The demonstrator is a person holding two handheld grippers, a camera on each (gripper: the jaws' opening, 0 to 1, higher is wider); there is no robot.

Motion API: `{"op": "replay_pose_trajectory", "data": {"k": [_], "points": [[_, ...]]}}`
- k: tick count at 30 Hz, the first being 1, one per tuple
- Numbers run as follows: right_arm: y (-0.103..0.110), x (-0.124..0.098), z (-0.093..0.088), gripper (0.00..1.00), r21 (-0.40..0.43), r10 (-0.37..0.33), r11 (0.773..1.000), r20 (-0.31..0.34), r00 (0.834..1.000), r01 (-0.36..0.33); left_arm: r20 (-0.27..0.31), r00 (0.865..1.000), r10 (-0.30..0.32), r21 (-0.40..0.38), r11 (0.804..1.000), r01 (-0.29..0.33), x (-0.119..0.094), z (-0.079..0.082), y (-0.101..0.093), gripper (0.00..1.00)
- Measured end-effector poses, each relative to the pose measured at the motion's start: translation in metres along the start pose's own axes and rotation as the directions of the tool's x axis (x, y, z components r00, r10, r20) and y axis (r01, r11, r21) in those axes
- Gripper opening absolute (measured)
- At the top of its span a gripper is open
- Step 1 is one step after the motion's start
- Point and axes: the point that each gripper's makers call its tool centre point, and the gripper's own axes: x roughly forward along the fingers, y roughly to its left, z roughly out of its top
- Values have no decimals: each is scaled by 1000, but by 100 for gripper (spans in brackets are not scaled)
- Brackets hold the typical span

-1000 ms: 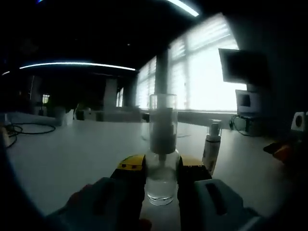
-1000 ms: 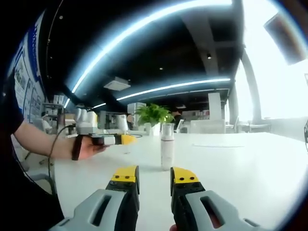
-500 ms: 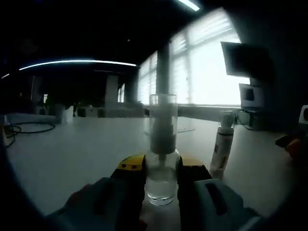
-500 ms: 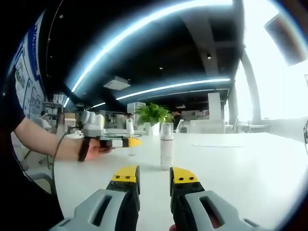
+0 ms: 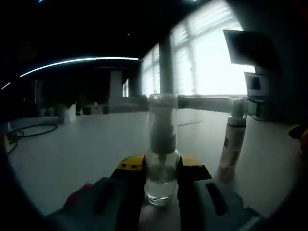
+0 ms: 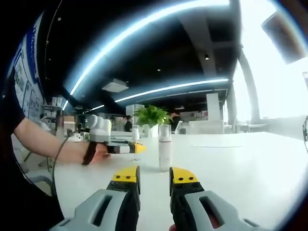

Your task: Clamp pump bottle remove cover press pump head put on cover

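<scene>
Across a white table (image 6: 250, 163), the left gripper (image 5: 161, 166) pinches an upright clear glass pump bottle (image 5: 161, 144); the right gripper (image 6: 154, 175), jaws slightly apart and empty, waits well right of its transparent cover (image 5: 163, 103).

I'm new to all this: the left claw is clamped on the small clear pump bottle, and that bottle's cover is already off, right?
Not quite. The left claw is clamped on the small clear pump bottle, but the clear cover is still on over the pump head. The left gripper view shows it.
</scene>
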Motion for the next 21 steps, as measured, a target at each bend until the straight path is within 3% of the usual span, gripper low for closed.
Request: {"op": "replay_pose_trajectory", "data": {"k": [9, 21], "points": [[1, -1, 0, 19, -4, 3, 1000, 4, 1000, -3, 18, 1000, -22, 43, 999, 21, -5, 4, -6, 16], [3, -1, 1, 18, -8, -2, 1000, 5, 1000, 2, 3, 1000, -27, 12, 1000, 27, -5, 1, -2, 17]]}}
